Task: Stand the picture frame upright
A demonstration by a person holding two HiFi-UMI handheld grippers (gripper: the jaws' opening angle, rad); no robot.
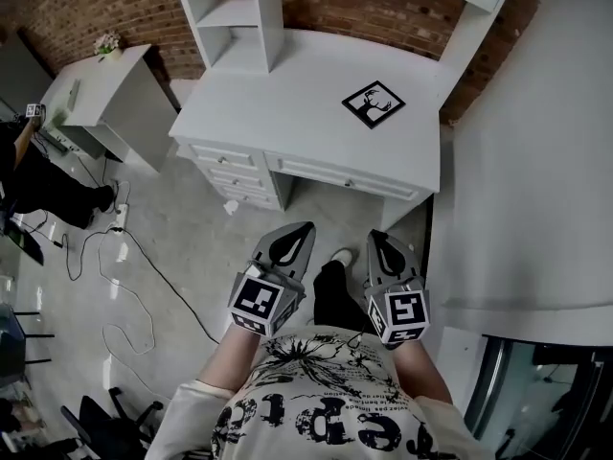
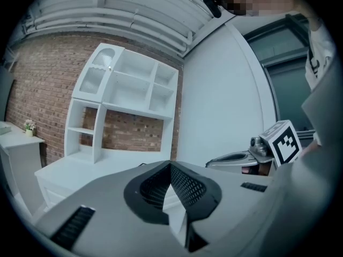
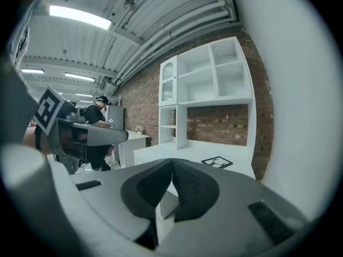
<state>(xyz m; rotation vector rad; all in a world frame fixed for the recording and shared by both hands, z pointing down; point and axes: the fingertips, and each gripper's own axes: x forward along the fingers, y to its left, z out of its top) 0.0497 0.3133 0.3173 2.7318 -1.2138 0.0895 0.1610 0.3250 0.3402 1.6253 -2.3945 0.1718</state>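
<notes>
nothing of the job looks done from where i stand. the flat square picture frame, black-rimmed with a dark print on white, lies face up on the top of the white wooden desk, towards its right end and clear of the white shelf unit that stands on the left part of the desk. the person holds both tools low in front of the body, over the grey floor and well apart from the desk and the frame, tips pointing towards the drawers. the grey left gripper has its jaws pressed together with nothing between them, and the grey right gripper beside it is the same, closed and empty. what is left, as i judge it, is the whole task: step up to the desk, bring the grippers to the frame, open a pair of jaws, take an edge of it, tip it up and set it so that it stands on its own. whether it has a back stand to fold out i cannot tell from here.
</notes>
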